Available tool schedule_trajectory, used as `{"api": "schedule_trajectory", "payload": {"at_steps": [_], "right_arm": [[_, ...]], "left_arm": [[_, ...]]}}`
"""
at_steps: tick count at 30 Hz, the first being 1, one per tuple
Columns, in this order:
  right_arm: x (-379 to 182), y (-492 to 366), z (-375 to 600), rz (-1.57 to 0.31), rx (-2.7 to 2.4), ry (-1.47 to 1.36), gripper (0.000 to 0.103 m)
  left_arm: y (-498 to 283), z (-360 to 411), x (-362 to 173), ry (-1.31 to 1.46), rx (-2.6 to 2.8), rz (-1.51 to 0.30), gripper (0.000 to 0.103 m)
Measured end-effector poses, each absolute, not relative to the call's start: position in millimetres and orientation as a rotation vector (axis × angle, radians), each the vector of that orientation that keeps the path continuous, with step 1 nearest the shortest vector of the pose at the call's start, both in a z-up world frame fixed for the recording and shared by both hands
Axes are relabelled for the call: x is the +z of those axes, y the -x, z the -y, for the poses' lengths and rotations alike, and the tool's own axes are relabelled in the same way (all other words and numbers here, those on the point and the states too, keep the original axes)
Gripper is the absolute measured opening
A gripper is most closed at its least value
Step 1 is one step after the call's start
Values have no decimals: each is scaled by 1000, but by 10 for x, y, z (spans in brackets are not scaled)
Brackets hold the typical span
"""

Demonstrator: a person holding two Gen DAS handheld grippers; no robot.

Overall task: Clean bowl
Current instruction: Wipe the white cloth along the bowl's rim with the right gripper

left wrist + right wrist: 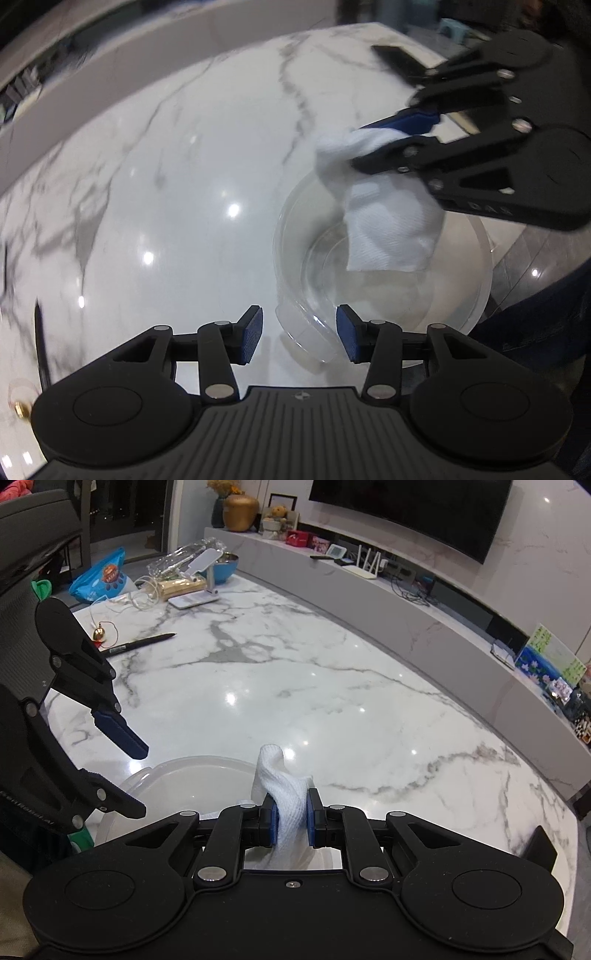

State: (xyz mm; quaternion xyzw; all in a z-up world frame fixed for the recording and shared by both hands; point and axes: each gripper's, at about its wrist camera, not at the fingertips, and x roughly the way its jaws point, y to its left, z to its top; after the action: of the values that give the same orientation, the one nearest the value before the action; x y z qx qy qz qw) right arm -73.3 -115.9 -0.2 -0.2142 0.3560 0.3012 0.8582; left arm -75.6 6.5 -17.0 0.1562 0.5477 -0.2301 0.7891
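A clear plastic bowl (295, 258) stands on the white marble table (177, 192), close to its near edge. My left gripper (300, 334) is open just above the bowl, its blue pads (253, 332) either side of the rim's tab without pressing on it. From the right, my right gripper (360, 146) is shut on a white cloth (391, 229) that hangs down into the bowl. In the right wrist view the cloth (273, 771) is pinched between the right gripper (291, 812), the bowl (192, 771) lies below it, and the left gripper (138, 781) is at the left.
A black pen (140, 644) and a small gold bell (99, 634) lie at the far left of the table. Behind them are a white phone stand (199, 576) and a blue bag (99, 578). A grey shelf (369, 602) runs along the far side.
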Motion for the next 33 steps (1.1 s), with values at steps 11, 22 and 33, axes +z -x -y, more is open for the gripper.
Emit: {"api": "schedule_trajectory", "payload": {"at_steps": [11, 22, 33], "right_arm": [[17, 761, 1166, -748, 639, 457, 12], [24, 787, 1161, -747, 647, 462, 12], [46, 819, 1151, -726, 645, 453, 12]], "left_arm": [[942, -224, -188, -202, -487, -1265, 42], [850, -245, -278, -174, -445, -1274, 32], [749, -195, -322, -215, -406, -1262, 23]]}}
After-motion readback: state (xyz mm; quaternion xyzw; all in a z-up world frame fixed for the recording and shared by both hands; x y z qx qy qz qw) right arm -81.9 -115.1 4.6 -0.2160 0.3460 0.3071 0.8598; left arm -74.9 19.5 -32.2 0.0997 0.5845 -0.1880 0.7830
